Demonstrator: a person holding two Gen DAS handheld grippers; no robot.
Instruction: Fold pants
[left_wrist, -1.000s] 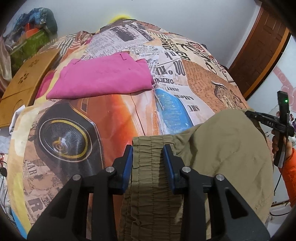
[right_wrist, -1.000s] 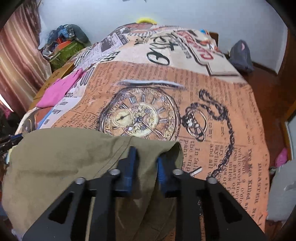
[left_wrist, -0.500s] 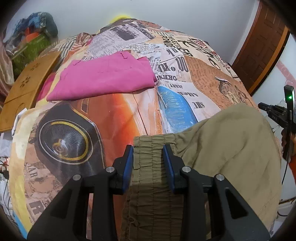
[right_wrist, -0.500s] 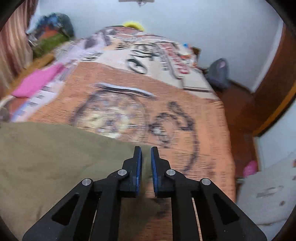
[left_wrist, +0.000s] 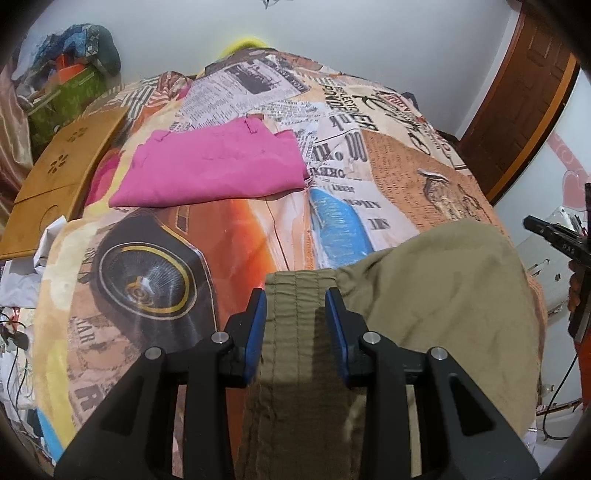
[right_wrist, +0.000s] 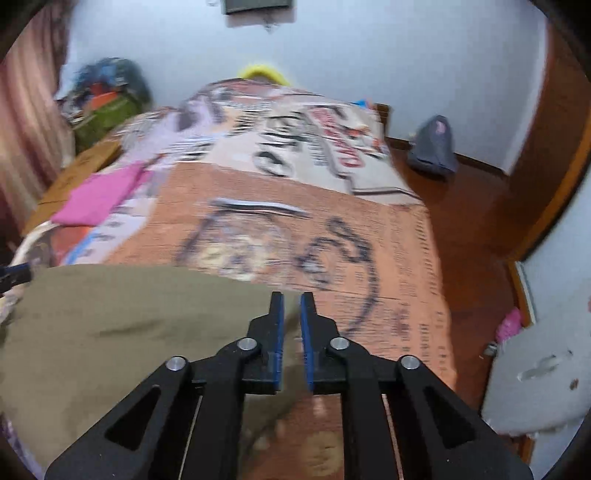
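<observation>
The bed (left_wrist: 236, 251), under a collage-print cover, served as the folding surface. The olive pants (left_wrist: 443, 295) lay at its near edge, spread from the elastic waistband (left_wrist: 295, 295) out toward the right side, presumably flattened for a fold. A folded pink garment (left_wrist: 214, 173) sat well apart, farther up the bed, likely finished and set aside. The left gripper (left_wrist: 295, 314) was clamped on the waistband, fingers pressed against both its edges, anchoring that end. The right gripper (right_wrist: 291, 325) hovered over the pants' far edge, fingers nearly together with nothing visible between them. A second ago those fingers pinched a bunch of pants cloth; half a second ago they had let go, and the view is now blurred, so the gripper was moving. The left grip was unchanged throughout.
</observation>
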